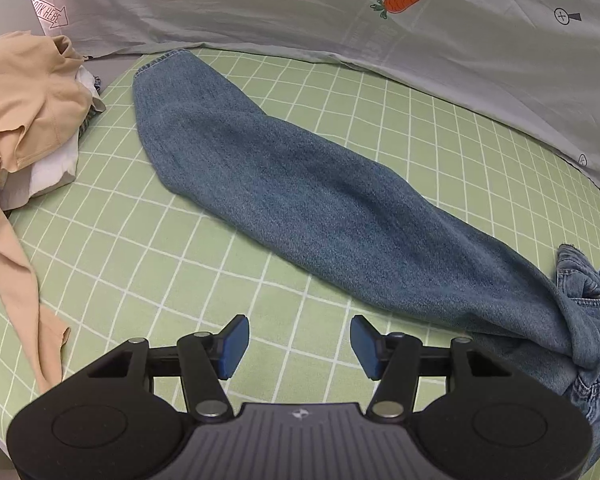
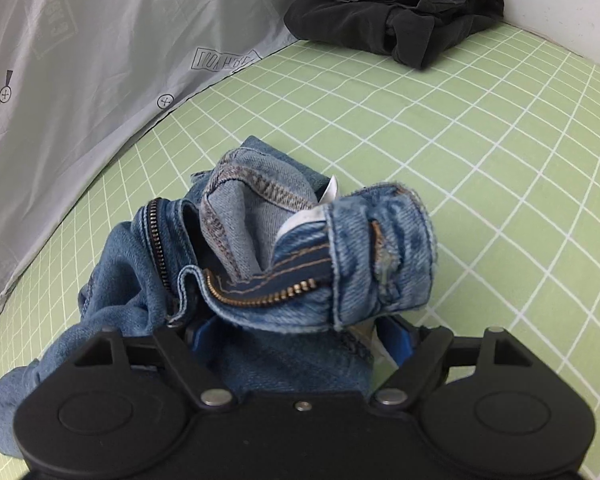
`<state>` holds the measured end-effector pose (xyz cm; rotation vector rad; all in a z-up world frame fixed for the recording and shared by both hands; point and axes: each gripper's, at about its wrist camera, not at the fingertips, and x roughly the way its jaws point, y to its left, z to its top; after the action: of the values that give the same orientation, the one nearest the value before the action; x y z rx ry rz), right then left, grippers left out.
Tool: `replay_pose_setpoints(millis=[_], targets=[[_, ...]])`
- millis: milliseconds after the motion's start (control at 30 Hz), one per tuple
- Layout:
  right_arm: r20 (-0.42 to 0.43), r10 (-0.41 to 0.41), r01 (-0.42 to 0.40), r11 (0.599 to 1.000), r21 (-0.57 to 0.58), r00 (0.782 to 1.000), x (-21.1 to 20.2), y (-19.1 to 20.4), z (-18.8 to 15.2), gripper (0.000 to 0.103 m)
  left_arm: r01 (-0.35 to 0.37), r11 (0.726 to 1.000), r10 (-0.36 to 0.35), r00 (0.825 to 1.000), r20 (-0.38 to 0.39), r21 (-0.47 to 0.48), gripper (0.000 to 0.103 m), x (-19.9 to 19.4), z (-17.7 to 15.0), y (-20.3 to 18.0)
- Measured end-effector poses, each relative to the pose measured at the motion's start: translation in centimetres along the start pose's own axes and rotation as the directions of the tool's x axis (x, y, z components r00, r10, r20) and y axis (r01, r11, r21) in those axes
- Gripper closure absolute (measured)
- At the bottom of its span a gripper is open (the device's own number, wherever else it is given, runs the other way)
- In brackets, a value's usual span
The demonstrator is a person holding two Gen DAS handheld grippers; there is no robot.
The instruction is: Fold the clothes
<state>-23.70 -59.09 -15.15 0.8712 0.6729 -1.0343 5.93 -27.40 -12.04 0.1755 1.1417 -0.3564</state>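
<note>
On your far left, a heap of beige and white clothes (image 1: 24, 120) waits unfolded on the bed (image 1: 140, 264), and 1 beige piece trails toward you. Next to it, the jeans (image 1: 292, 200) lie stretched out long and narrow across the green checked sheet, hem at the far end near the grey printed cover (image 1: 260, 4), the legs seemingly laid 1 over the other. Your left tongs (image 1: 299, 346) hang released above bare sheet, just beside the denim, holding nothing. Further right, your right tongs (image 2: 300, 334) are clenched on the bunched waistband, zip open and the fly flopped forward over them. Beyond, a dark garment (image 2: 396, 12) sits crumpled in the far corner. So the folding looks barely begun: the lengthwise fold seems done, the crosswise folds are left, and the other clothes are untouched.
</note>
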Motion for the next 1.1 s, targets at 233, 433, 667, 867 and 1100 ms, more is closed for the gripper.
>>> replay_pose_setpoints(millis=[233, 433, 667, 867, 1100], targets=[[0.025, -0.044, 0.046, 0.996, -0.081, 0.999, 2.8, 2.1, 1.6, 0.028, -0.041, 0.997, 0.037, 0.997, -0.072, -0.058, 0.045, 6.6, 3.4, 0.0], [0.063, -0.088, 0.096, 0.985, -0.144, 0.994, 4.9, 4.1, 3.5, 0.029, -0.078, 0.993, 0.069, 0.994, -0.089, -0.093, 0.045, 10.4, 6.2, -0.9], [0.157, -0.159, 0.188, 0.962, -0.198, 0.975, 6.5, 7.0, 7.7, 0.011, -0.025, 1.000, 0.025, 1.000, -0.010, 0.009, 0.035, 12.4, 8.8, -5.9], [0.239, -0.213, 0.269, 0.934, -0.235, 0.947, 7.9, 9.5, 11.3, 0.008, 0.011, 1.000, -0.011, 1.000, 0.003, -0.028, 0.035, 12.1, 9.9, -6.8], [0.287, -0.096, 0.173, 0.952, -0.254, 0.953, 3.9, 12.3, 8.9, 0.012, -0.045, 0.998, 0.044, 0.999, -0.014, -0.053, 0.035, 10.4, 6.9, -4.8]])
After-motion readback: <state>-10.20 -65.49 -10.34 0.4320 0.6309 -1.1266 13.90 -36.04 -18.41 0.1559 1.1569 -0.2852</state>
